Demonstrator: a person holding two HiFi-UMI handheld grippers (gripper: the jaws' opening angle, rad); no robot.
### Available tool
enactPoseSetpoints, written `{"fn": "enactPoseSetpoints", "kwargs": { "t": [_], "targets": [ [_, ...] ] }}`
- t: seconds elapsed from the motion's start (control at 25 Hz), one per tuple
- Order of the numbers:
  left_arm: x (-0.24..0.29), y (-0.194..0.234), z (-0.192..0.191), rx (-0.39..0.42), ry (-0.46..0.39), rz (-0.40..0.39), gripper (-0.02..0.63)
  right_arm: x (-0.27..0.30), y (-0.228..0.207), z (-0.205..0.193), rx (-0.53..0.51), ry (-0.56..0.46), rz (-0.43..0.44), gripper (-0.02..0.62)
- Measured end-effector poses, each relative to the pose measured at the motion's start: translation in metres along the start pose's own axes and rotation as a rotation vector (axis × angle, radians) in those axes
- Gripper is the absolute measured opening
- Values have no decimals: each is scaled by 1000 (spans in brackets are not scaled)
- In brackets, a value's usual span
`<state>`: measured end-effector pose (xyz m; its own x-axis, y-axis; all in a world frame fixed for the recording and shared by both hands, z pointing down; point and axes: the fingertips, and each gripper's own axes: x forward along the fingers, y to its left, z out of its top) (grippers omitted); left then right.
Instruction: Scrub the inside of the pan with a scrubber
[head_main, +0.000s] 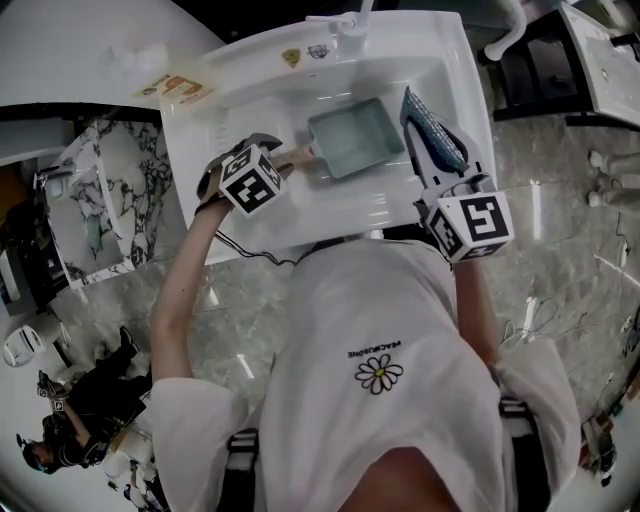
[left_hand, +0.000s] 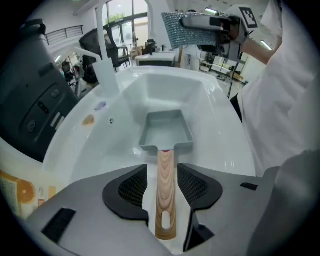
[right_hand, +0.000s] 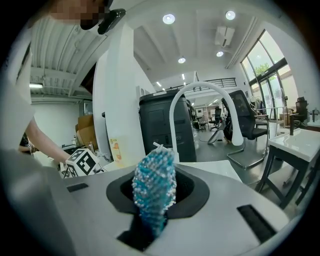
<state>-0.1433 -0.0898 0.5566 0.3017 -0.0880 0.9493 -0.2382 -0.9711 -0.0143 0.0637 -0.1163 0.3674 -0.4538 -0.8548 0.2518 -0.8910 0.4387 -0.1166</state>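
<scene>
a person in a white shirt stands at a white sink (head_main: 200, 130), seen from above, with a gripper in each hand.

at the left, the left gripper (head_main: 290, 160) reaches in over the sink's left rim. in the left gripper view its jaws are spread wide, one on each side of the pan's wooden handle (left_hand: 166, 200). a thin gap shows on both sides of the handle, so the pads do not press on it.

in the middle of the basin lies the pan (head_main: 352, 140), pale grey-green and rectangular, flat on the sink floor. its handle (head_main: 298, 155) points toward the sink's left rim and the left gripper. the inside of the pan (left_hand: 165, 131) looks bare. a white faucet (head_main: 355, 15) stands at the sink's far edge, behind the pan.

at the right, the right gripper (head_main: 440, 165) is over the sink's right rim. its jaws are closed on a blue mesh scrubber (head_main: 432, 135), which sticks out beyond them. in the right gripper view the scrubber (right_hand: 154, 192) stands upright between the black pads, pinched at its lower end. the scrubber is raised above the sink and apart from the pan, not touching it.
</scene>
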Motion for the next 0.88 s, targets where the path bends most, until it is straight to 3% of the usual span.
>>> {"fn": "enactPoseSetpoints", "kwargs": {
  "t": [0.2,0.4,0.88],
  "targets": [
    [18,-5,-15,17,98,-75,184,-1,1,-7,7,23,-12,63],
    [26,-8,-26,33,168,-101,182,-6,-2,-13,13,34,-27,63],
    [30,-12,-30,8,256,-196,143,-15,-5,-24,29,56,-50,63]
  ]
}}
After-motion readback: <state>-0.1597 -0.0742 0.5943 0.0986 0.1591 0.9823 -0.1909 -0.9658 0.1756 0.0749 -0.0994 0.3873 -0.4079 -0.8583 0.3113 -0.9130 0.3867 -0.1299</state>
